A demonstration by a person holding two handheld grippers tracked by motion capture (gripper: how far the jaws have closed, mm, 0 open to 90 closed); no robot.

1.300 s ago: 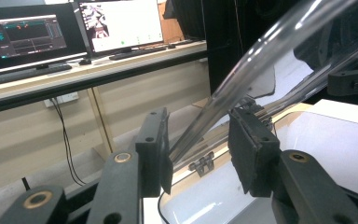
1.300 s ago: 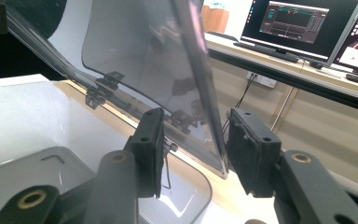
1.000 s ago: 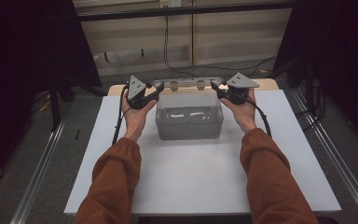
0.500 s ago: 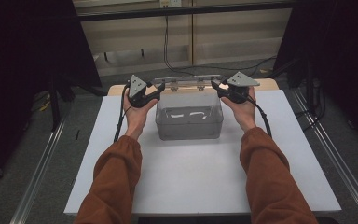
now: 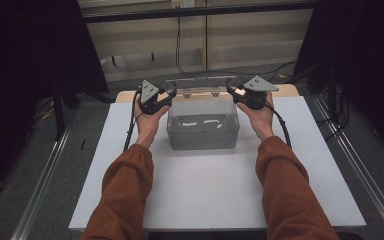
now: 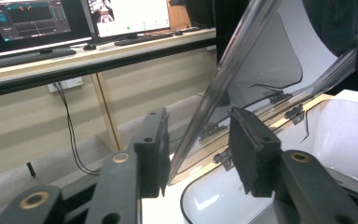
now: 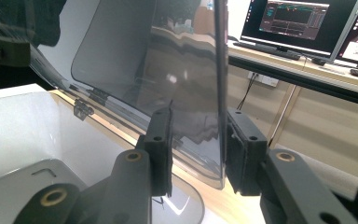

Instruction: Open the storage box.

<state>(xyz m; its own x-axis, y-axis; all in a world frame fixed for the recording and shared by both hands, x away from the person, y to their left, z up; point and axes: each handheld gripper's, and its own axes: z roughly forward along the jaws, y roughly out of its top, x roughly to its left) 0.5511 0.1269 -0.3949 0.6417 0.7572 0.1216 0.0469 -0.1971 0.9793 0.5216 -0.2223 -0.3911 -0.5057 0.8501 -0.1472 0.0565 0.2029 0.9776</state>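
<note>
A clear plastic box (image 5: 202, 134) stands on the white tabletop (image 5: 205, 195), and its hinged clear lid (image 5: 200, 84) is lifted and tilts toward the back. My left gripper (image 5: 168, 98) holds the lid's left edge and my right gripper (image 5: 232, 92) its right edge. In the left gripper view the lid (image 6: 270, 60) rim runs between the pads of the gripper (image 6: 199, 117), whose jaws have just been closing on it. In the right gripper view the gripper (image 7: 199, 114) clamps the lid (image 7: 121, 51) edge. Below lies the box's open inside (image 6: 340, 135).
Behind the table stand a light wall panel and hanging cables (image 5: 178, 45). Monitors (image 6: 121, 16) sit on a desk beyond. Metal rails (image 5: 45, 185) run along the floor on both sides. Dark curtains flank the scene.
The lid has tipped slightly further up and back. Both hands have stayed almost where they were at the box's back corners.
</note>
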